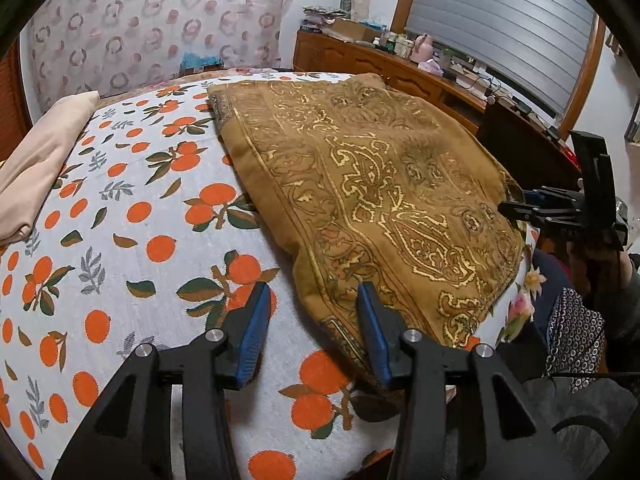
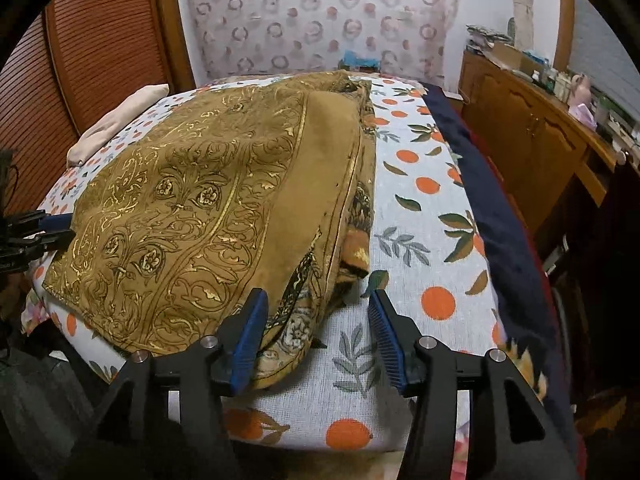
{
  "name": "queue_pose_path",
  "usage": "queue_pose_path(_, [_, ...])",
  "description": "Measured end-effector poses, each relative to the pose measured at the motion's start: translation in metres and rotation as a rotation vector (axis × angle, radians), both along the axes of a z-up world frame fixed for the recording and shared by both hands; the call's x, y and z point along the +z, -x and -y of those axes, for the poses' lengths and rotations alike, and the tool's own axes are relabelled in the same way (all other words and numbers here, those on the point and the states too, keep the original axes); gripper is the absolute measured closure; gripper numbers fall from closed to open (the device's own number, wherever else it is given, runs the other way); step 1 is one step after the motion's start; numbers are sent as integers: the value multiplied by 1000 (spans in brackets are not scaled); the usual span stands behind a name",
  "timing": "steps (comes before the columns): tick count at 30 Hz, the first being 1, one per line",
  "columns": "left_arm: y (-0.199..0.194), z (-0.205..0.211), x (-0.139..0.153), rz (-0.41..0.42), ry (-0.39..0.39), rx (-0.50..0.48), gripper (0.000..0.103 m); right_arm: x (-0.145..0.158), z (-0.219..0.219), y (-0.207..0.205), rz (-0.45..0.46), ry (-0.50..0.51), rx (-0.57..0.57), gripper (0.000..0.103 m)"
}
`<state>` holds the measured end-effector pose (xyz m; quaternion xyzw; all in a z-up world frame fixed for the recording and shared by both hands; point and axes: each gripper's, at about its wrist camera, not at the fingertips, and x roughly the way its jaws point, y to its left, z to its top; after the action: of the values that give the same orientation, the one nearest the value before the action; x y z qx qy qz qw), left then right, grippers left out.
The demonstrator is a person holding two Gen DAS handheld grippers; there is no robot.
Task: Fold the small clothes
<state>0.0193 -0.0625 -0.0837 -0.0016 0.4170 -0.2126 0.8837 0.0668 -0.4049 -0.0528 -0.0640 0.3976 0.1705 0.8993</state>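
Observation:
A mustard-brown cloth with gold paisley print (image 1: 380,184) lies folded on a bed covered with a white orange-print sheet (image 1: 132,208). My left gripper (image 1: 314,292) is open over the cloth's near left corner, its right finger touching the cloth's edge. My right gripper (image 2: 318,300) is open at the cloth's (image 2: 208,208) near right corner, with layered folded edges between the fingers. The right gripper also shows in the left wrist view (image 1: 520,210) at the cloth's right edge. The left gripper shows in the right wrist view (image 2: 44,228) at the cloth's left edge.
A folded beige garment (image 1: 44,160) lies at the far left of the bed. A dark blue blanket (image 2: 492,216) runs along the bed's right side. A wooden cabinet (image 2: 532,136) with clutter stands to the right. A patterned curtain (image 2: 320,16) hangs behind.

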Motion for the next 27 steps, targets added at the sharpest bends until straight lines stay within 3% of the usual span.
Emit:
queue_pose_path(6, [3, 1, -1, -9, 21, -8, 57, 0, -9, 9, 1, -7, 23, 49])
queue_pose_path(12, [6, 2, -1, -15, 38, -32, 59, -1, -24, 17, 2, -16, 54, 78])
queue_pose_path(13, [7, 3, -2, -20, 47, -48, 70, -1, -25, 17, 2, -20, 57, 88])
queue_pose_path(14, [7, 4, -3, -29, 57, -62, 76, -1, -25, 17, -2, -30, 60, 91])
queue_pose_path(15, [7, 4, -4, -37, 65, -73, 89, -1, -24, 18, -2, -40, 62, 94])
queue_pose_path(16, [7, 5, -4, -44, 73, -87, 96, 0, -23, 18, -2, -52, 60, 95])
queue_pose_path(18, [8, 9, 0, -24, 64, -96, 99, 5, -18, 19, 3, -93, 65, 97])
queue_pose_path(27, [-15, -2, 68, 140, 180, -64, 99, 64, -6, 10, 168, -229, 80, 97])
